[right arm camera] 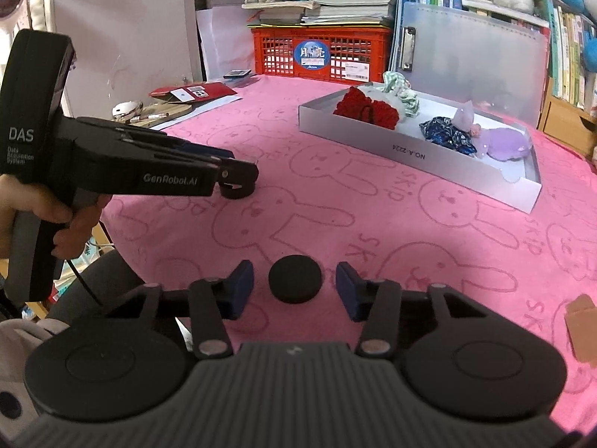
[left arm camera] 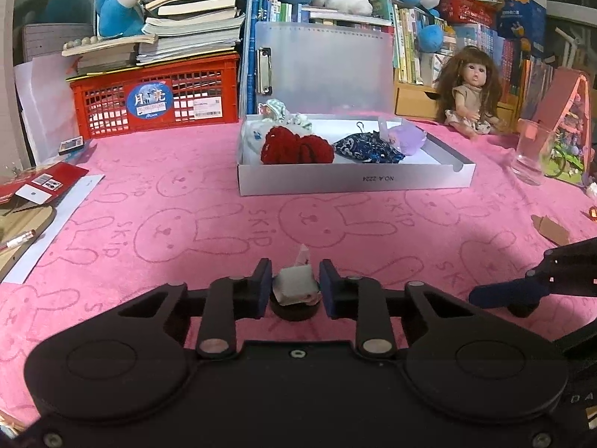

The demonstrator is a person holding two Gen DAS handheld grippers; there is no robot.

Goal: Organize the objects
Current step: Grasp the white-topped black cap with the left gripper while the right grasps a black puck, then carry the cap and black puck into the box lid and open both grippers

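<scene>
The left tongs are nipped on a small pot near the desk's front edge; the right tongs straddle its lid, untouched. Close squarely before lifting.

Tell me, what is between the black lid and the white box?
Nothing, only bare pink cloth from lid to box, in the right wrist view.
</scene>
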